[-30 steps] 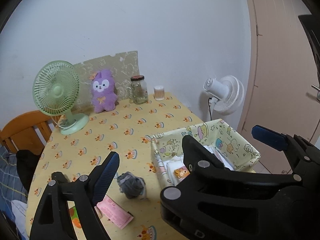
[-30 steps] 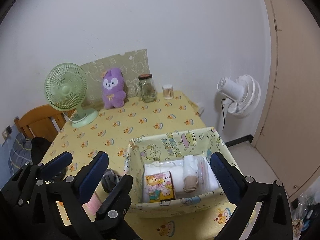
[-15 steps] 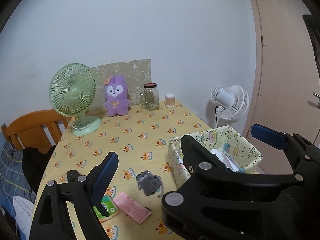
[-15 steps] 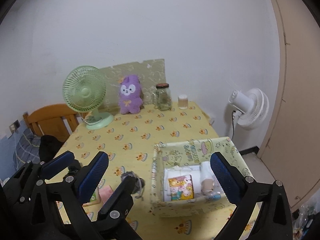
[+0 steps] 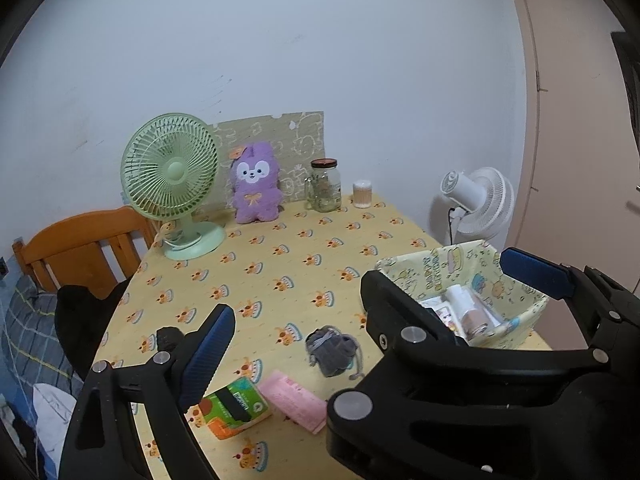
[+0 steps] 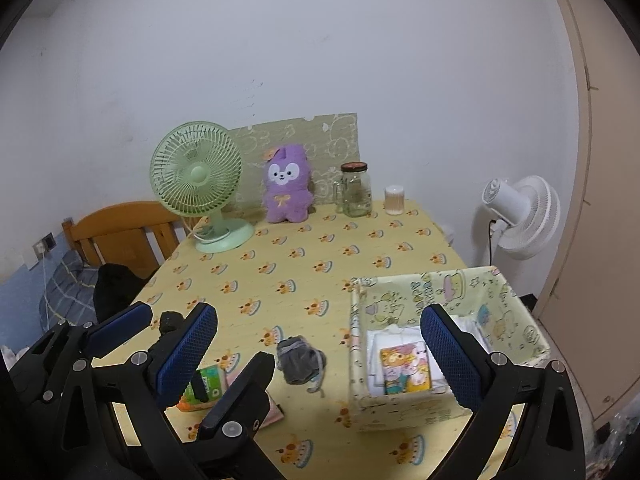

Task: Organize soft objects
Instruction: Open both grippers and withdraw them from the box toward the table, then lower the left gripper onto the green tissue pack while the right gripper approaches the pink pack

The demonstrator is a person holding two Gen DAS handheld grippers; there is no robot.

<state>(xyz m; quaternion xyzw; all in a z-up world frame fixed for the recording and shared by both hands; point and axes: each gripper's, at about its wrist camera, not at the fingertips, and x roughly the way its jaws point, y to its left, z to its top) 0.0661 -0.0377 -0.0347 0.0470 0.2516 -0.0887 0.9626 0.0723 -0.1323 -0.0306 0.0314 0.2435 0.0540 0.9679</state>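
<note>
Both grippers, left gripper (image 5: 366, 286) and right gripper (image 6: 320, 350), jaws apart and empty, have been drawn back, so the grey drawstring pouch (image 5: 330, 350) at lower centre remains unsorted beside the fabric basket (image 5: 404, 274).

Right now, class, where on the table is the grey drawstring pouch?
In both wrist views the grey drawstring pouch lies on the yellow tablecloth near its front edge, left of the fabric storage box and just behind the pink packet.
</note>
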